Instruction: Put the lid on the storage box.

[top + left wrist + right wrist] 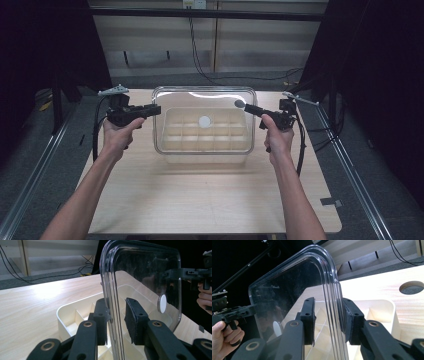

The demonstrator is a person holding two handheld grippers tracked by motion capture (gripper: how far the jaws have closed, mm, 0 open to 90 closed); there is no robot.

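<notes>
A clear plastic lid [204,97] with a white round knob [204,121] hangs level above a white compartment box [205,158] on the table. My left gripper [156,110] is shut on the lid's left edge and my right gripper [250,108] is shut on its right edge. In the left gripper view the left gripper [116,302] straddles the rim of the lid [145,272], with the box [72,312] below and the right gripper [172,273] beyond. In the right gripper view the right gripper [329,301] clamps the rim of the lid [294,285] over the box [384,307].
The light wooden table [200,200] has a round hole [412,287] near the box. Metal rails run along both sides, black curtains hang left and right, and cables trail over the floor behind the table's far edge.
</notes>
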